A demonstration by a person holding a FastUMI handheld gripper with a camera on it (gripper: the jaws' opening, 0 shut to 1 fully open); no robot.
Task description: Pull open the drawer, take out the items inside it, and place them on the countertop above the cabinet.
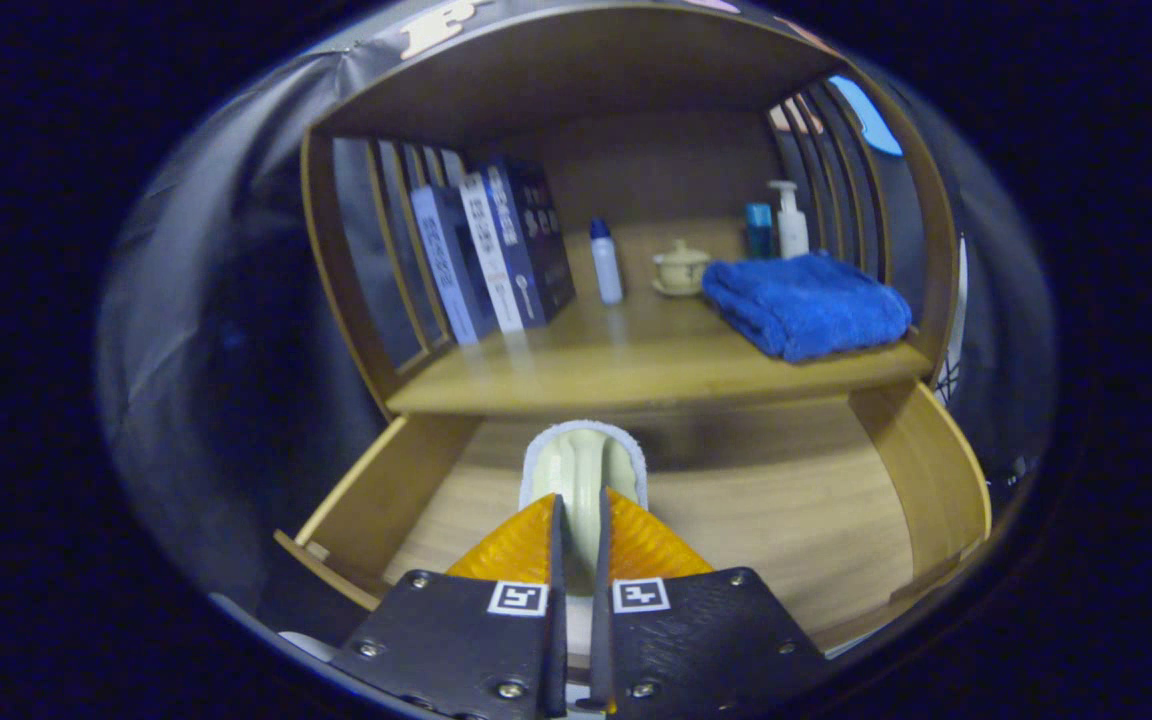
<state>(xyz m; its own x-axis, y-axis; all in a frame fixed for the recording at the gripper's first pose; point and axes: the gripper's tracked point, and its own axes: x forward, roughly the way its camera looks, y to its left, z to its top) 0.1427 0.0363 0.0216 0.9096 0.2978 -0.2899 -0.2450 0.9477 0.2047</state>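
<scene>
holding a pale green item (581, 480) with a white fuzzy rim, your gripper (579, 545) has both orange fingers (514, 548) pressed onto it from either side, nearly together, so it's clamped on the thing. it sits between the fingertips and sticks out just ahead of them, over the open drawer (816, 510). can't tell what the item is exactly, maybe a small brush or sponge tool; its lower part is hidden between the fingers.

drawer is pulled out, wooden floor bare as far as shows, but the near strip is covered by the gripper body, so you can't rule out something left there.

step in hand looks like carrying the item up to the countertop (636, 370) just beyond the drawer. keep the squeeze steady, lift clear of the countertop's front edge before going forward, and set it on the bare wood in the middle front.

further back, avoid the blue towel (804, 303) on the right side, the book boxes (496, 250) leaning on the left, and the small white bottle (605, 262), lidded cup (681, 268) and pump bottle (791, 220) near the back wall. a small blue object beside the pump bottle is too small to make out.
</scene>
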